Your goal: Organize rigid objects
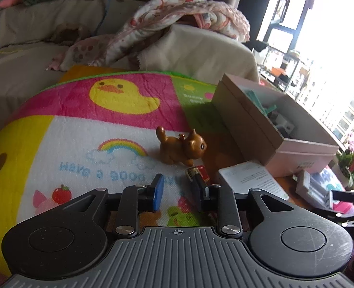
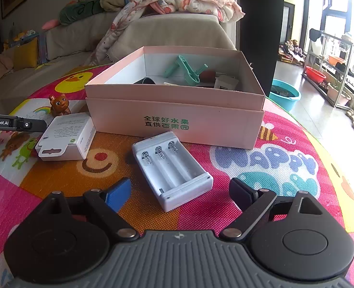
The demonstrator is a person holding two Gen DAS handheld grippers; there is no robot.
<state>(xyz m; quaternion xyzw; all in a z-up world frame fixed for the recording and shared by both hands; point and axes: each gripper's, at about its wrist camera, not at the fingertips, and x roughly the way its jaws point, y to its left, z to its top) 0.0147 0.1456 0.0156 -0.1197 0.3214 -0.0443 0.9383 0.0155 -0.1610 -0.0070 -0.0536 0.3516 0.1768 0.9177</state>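
Note:
A brown toy dog (image 1: 180, 147) stands on the colourful mat (image 1: 81, 129); it also shows in the right wrist view (image 2: 59, 104). A small red and black object (image 1: 198, 172) lies just ahead of my left gripper (image 1: 180, 188), which is open and empty. A white battery holder (image 2: 171, 168) lies on the mat between the fingers of my right gripper (image 2: 180, 190), which is wide open. A white packet box (image 2: 65, 135) lies to the left, also in the left wrist view (image 1: 251, 178). The pink open box (image 2: 177, 110) holds a teal clip (image 2: 187, 69) and other items.
A sofa (image 1: 28, 55) with a patterned blanket (image 2: 177, 2) stands behind the table. The pink box (image 1: 273, 129) sits right of the dog in the left wrist view. A teal basin (image 2: 285, 93) and metal shelves (image 2: 333, 67) stand on the floor at right.

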